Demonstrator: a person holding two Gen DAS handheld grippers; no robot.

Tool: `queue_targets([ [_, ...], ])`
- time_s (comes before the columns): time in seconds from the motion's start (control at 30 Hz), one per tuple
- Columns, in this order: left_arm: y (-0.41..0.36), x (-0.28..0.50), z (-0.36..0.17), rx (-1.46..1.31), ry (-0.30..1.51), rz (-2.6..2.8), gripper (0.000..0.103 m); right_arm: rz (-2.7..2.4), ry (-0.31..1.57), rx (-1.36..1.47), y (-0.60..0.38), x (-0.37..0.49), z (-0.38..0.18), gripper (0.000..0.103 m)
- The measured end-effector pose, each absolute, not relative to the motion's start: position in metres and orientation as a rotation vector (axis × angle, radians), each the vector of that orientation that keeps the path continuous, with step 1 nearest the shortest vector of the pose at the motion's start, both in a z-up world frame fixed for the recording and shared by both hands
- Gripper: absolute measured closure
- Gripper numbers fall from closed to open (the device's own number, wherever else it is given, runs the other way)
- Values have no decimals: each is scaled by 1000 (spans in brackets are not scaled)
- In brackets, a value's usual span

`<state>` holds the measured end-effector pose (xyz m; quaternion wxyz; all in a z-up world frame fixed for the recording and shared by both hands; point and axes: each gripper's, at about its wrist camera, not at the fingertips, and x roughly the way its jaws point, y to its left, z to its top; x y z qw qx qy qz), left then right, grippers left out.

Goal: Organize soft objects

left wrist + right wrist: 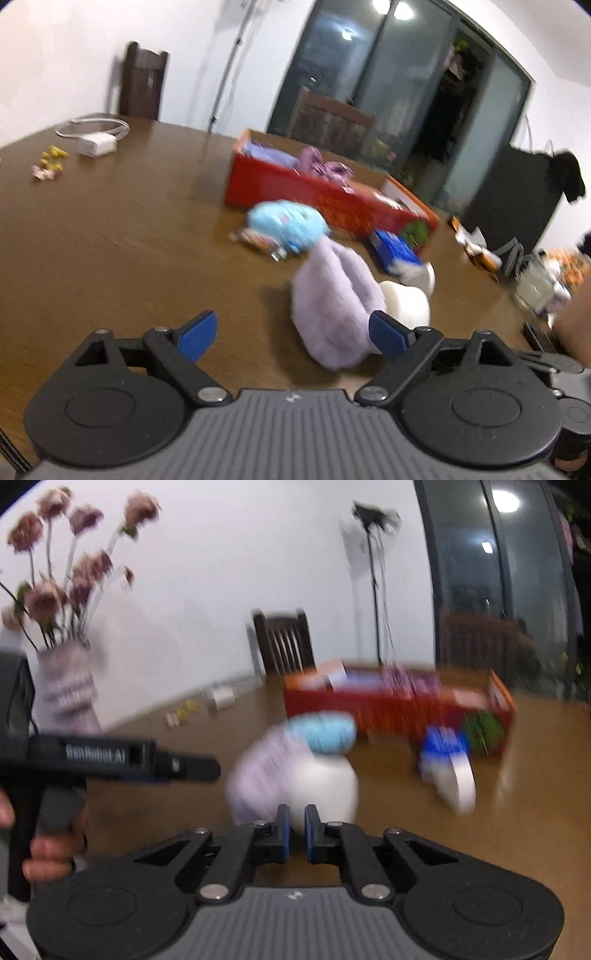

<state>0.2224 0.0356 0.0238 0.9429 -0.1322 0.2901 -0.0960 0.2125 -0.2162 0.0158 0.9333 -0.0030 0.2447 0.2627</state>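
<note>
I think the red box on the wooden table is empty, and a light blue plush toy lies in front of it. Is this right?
Not quite. The red box is not empty: the left wrist view shows purple soft items inside it. The rest holds: it stands on the wooden table, and the light blue plush toy lies in front of it.

Both wrist cameras look low and slanting down across the table [110, 229], close to the lilac plush [332, 314]; both see the red box [295, 188] behind it.
</note>
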Motion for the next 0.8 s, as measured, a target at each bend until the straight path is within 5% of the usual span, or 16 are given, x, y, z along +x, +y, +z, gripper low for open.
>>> queue_targets([
  [0.13, 32, 229, 23, -314, 571, -225, 14, 444, 582, 91, -241, 208, 4, 89],
  [0.3, 25, 236, 22, -300, 575, -232, 14, 444, 500, 177, -259, 200, 23, 67],
  [0.43, 23, 231, 14, -297, 585, -203, 15, 549, 527, 160, -244, 203, 22, 63],
  [0.57, 32, 234, 14, -310, 580, -189, 17, 580, 503, 143, -229, 203, 21, 31],
  [0.67, 37, 237, 16, -335, 573, -177, 20, 649, 515, 118, -220, 206, 18, 32],
  [0.8, 31, 239, 20, -326, 550, -226, 20, 718, 528, 114, -208, 209, 14, 64],
])
